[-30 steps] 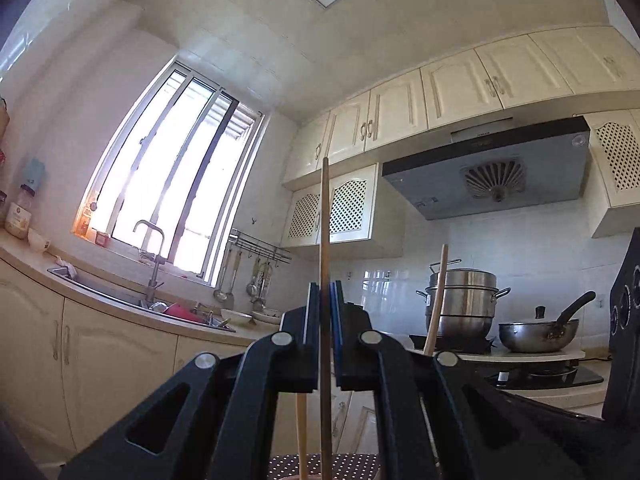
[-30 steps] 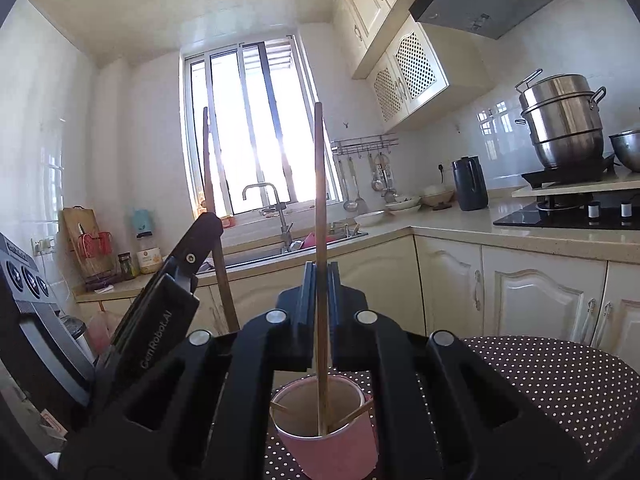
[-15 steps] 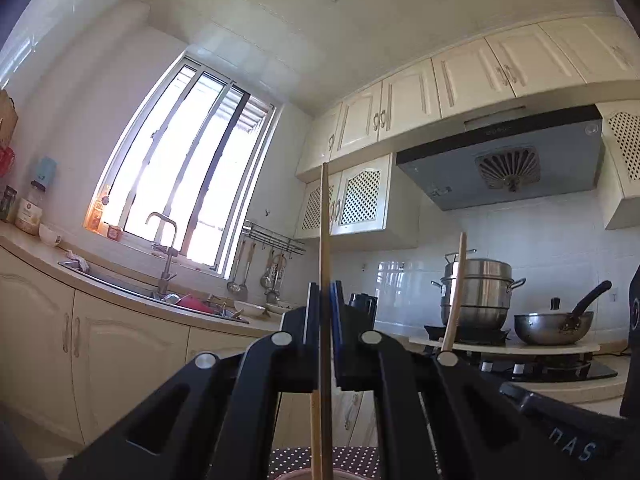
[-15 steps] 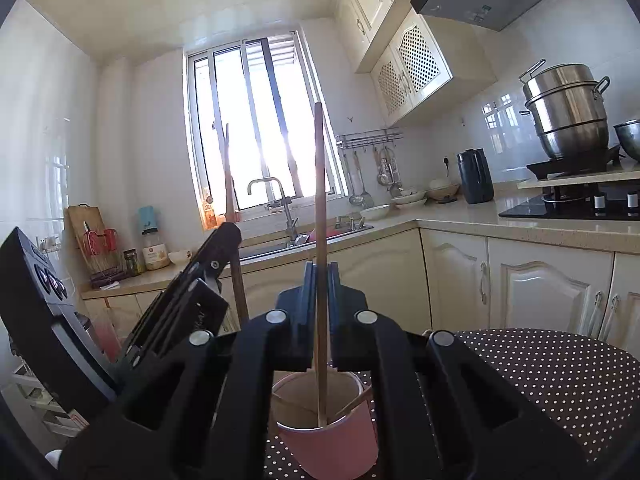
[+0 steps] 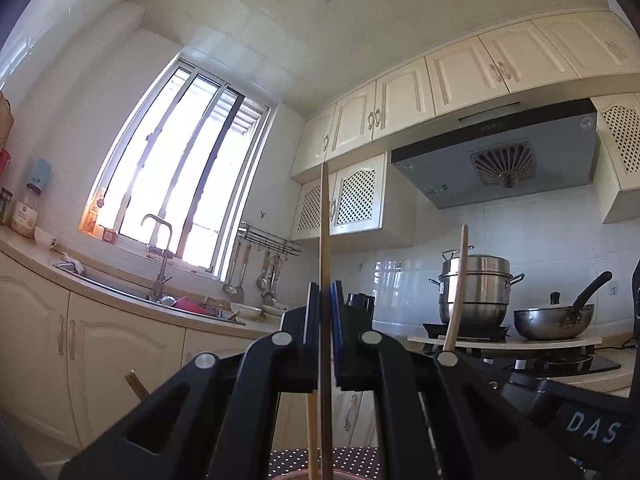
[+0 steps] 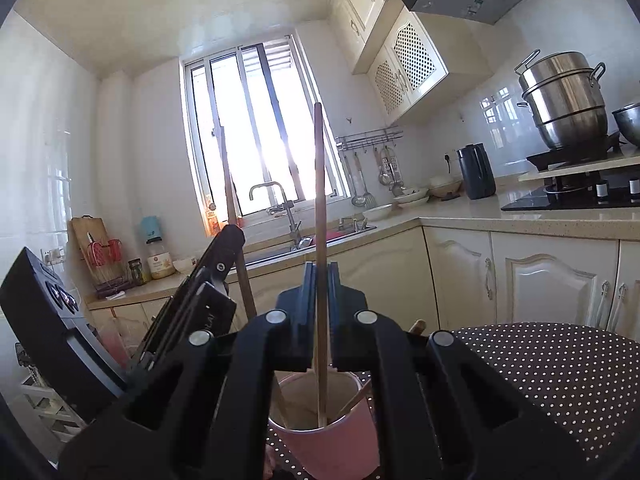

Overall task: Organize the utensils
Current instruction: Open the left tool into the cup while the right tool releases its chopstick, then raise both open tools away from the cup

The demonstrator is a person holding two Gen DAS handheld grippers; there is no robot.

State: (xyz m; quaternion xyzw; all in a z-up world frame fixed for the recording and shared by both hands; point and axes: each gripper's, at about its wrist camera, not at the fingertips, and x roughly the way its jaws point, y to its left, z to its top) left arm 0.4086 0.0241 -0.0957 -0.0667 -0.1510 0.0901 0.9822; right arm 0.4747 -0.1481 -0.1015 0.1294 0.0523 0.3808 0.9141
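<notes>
- Cream kitchen cabinets (image 6: pixel 532 276) run under a pale counter (image 6: pixel 460 210), with a bright window (image 6: pixel 256 128) behind the sink tap (image 6: pixel 280 204).
- Nearest the right camera, a dotted table (image 6: pixel 560 380) carries a pink cup (image 6: pixel 328 432).
- Right gripper (image 6: pixel 319 304) is clenched on a chopstick (image 6: pixel 318 184) that stands upright; its lower end reaches down inside the cup.
- Left gripper (image 5: pixel 323 320) is likewise clamped on its own upright chopstick (image 5: pixel 324 216), whose lower part drops toward the cup rim at the picture's bottom edge.
- From the right camera, the left gripper's body (image 6: pixel 192 304) crowds the left side, just beside the cup, blocking part of the counter there.
- More sticks lean in the cup: one (image 6: pixel 356 400) rests against the right rim, another tip (image 5: pixel 136 384) pokes out at the left of the left gripper.
- On the stove (image 6: pixel 572 196) stand a steel steamer pot (image 6: pixel 564 96) and a pan (image 5: pixel 552 320), under a grey hood (image 5: pixel 496 156).
- A dark kettle (image 6: pixel 476 172), bowls (image 6: pixel 412 196) and hanging ladles (image 6: pixel 380 176) line the far counter, well apart from the cup.
</notes>
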